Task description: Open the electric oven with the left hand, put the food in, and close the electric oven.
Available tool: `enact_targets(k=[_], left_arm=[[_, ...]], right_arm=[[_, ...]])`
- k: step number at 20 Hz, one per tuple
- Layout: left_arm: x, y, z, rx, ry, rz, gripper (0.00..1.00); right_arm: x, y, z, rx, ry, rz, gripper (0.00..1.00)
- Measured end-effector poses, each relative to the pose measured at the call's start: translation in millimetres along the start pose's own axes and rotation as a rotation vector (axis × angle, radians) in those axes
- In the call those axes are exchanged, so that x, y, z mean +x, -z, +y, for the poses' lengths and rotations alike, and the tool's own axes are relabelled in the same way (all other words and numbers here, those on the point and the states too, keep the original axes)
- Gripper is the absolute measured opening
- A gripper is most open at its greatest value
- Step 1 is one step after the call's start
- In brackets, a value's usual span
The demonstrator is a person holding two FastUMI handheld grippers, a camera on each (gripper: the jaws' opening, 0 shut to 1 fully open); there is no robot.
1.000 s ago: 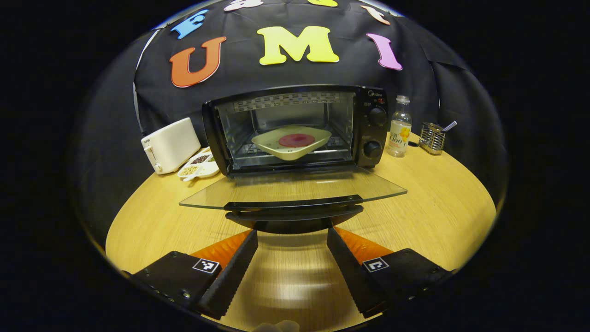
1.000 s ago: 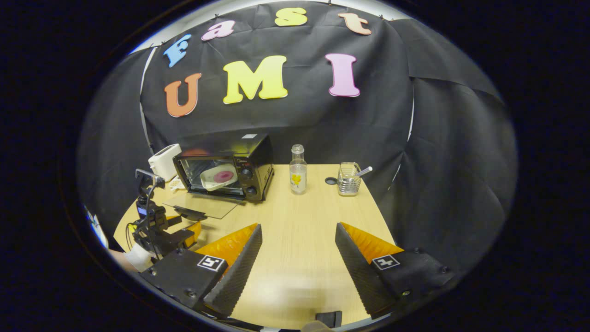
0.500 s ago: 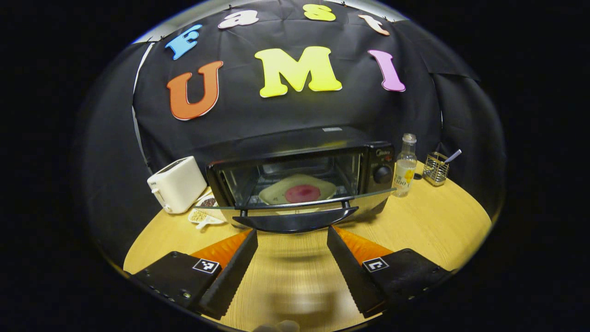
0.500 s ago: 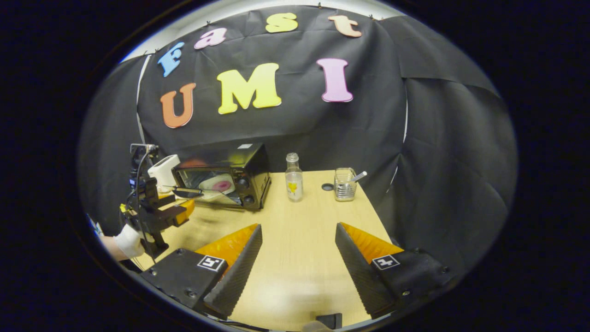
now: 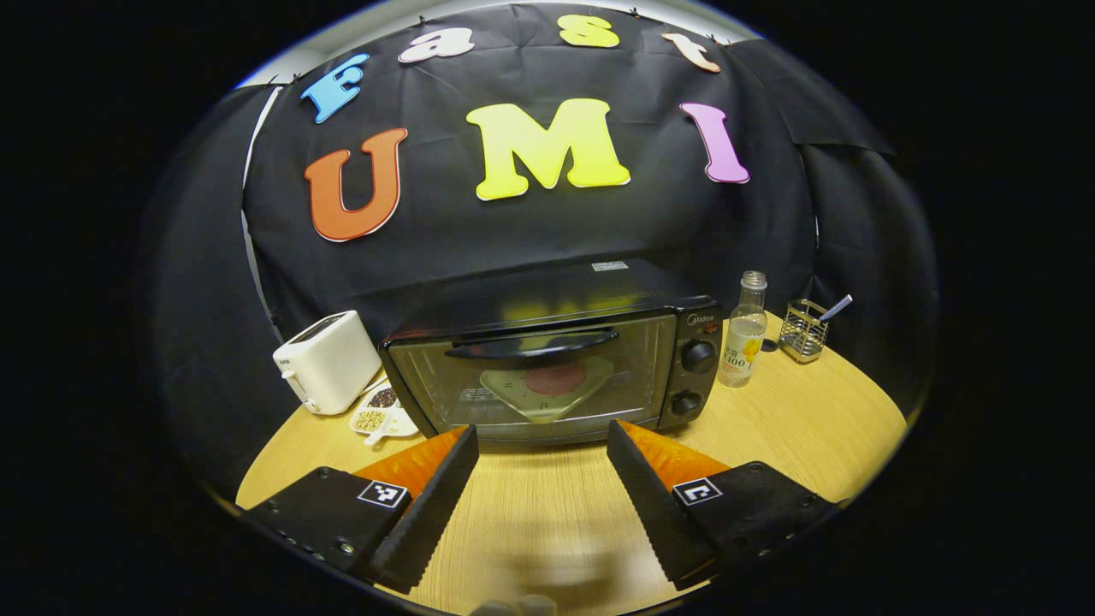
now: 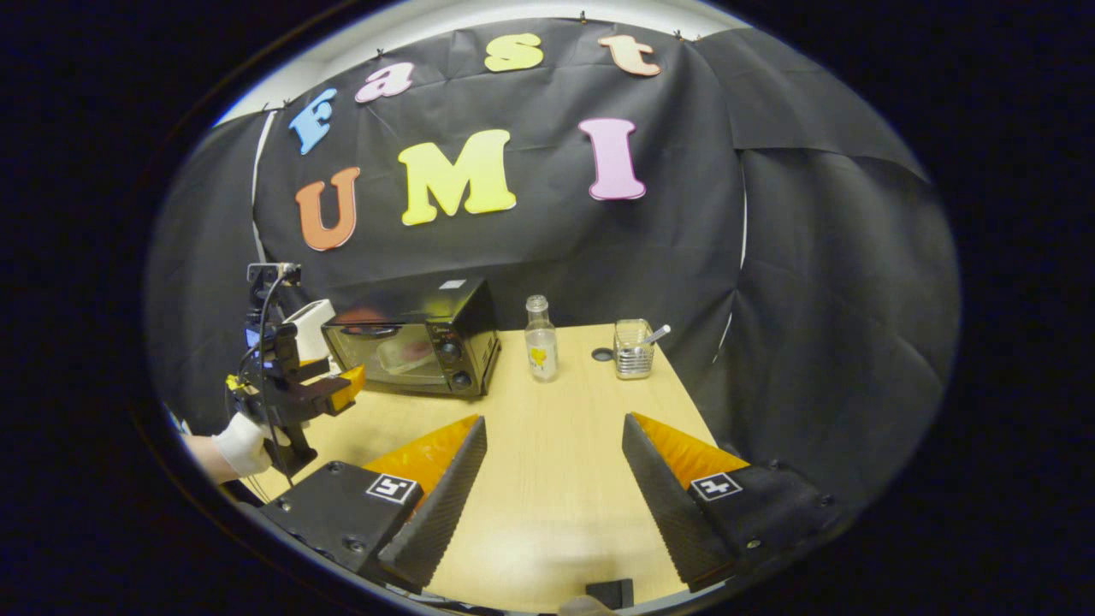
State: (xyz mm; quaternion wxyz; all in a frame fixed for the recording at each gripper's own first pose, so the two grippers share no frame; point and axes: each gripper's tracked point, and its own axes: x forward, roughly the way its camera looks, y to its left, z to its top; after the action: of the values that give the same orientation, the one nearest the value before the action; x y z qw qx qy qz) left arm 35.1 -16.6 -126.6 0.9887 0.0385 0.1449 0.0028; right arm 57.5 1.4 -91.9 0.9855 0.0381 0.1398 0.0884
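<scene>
Oven (image 5: 547, 376) door looks up, plate (image 5: 547, 383) inside — I'd worry it isn't latched; left hand-held gripper (image 5: 542, 479) spread, empty, just off it.

A light wooden table (image 6: 556, 445) stands against a black cloth wall (image 6: 684, 257) that hangs in creases and wraps around the table's far and right sides. A pale strip of ceiling (image 6: 445, 17) shows above the cloth's top edge. Soft light from above leaves a dull sheen on the tabletop near the table's front edge.
</scene>
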Motion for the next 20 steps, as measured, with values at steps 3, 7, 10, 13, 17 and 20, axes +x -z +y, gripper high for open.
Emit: enact_targets(k=[3,7,10,13,17,20], left_arm=[[-23.7,-11.1,-2.1,-0.017,-0.005,-0.027,0.97],[-80.5,-58.5,4.7,-0.047,-0.004,-0.126,0.97],[-130.4,-105.5,31.0,-0.044,-0.023,-0.223,0.97],[-179.7,-137.2,44.8,-0.069,0.01,-0.298,0.96],[-227.9,-146.3,72.6,-0.09,0.034,-0.344,0.96],[-246.6,-138.1,83.9,-0.133,0.054,-0.321,0.96]], right_arm=[[-6.9,-9.5,1.9,-0.018,-0.016,-0.027,0.96],[-27.4,-41.2,11.0,-0.023,-0.022,-0.106,0.96],[-49.9,-75.9,21.3,-0.014,0.009,-0.208,0.96],[-77.5,-103.5,32.9,-0.004,0.043,-0.298,0.96],[-108.6,-116.9,49.2,-0.042,0.094,-0.365,0.96],[-124.3,-116.5,64.9,-0.06,0.112,-0.379,0.96]])
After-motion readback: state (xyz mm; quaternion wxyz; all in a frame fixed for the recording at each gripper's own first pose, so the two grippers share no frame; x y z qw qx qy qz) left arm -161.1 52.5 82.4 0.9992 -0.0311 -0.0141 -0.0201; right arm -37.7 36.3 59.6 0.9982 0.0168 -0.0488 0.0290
